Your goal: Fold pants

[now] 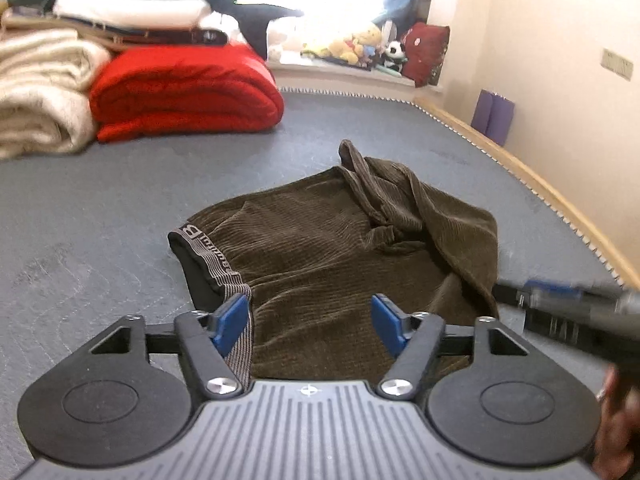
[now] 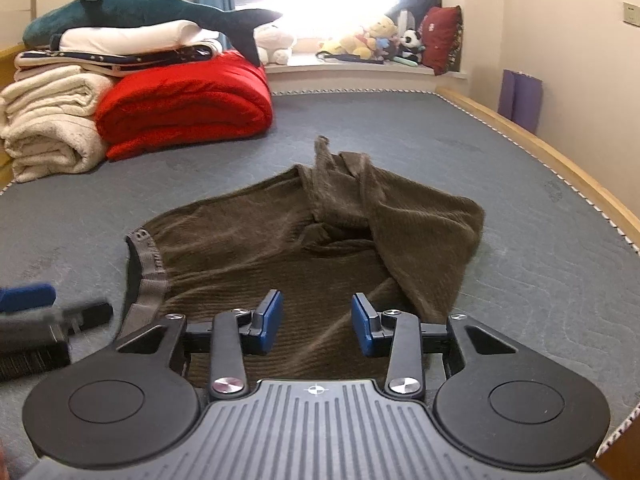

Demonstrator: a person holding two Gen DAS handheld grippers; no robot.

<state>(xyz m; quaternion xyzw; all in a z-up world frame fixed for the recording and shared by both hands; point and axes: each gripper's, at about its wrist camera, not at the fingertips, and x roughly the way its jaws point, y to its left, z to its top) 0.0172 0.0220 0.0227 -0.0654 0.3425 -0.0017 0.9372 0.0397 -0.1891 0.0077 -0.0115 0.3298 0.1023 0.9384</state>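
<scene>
Brown corduroy pants [image 1: 320, 240] lie bunched on the grey mattress [image 1: 100, 220], and their grey lettered waistband [image 1: 212, 264] points left. One leg is thrown back over the top [image 1: 384, 196]. My left gripper [image 1: 310, 322] hovers over the near waistband end, its blue pads apart and pinching nothing. The right gripper [image 1: 560, 304] shows blurred at the right edge. In the right wrist view the pants [image 2: 320, 232] fill the middle. My right gripper [image 2: 317, 322] is open above the near fabric. The left gripper [image 2: 28, 312] is a blur at the left.
Folded cream blankets [image 2: 48, 128], a red quilt [image 2: 184, 108] and a plush shark [image 2: 160, 12] are stacked at the far left. Soft toys [image 2: 372, 40] line the window sill. A wooden bed rail [image 2: 560, 164] runs along the right. A hand [image 1: 616, 420] shows at the lower right.
</scene>
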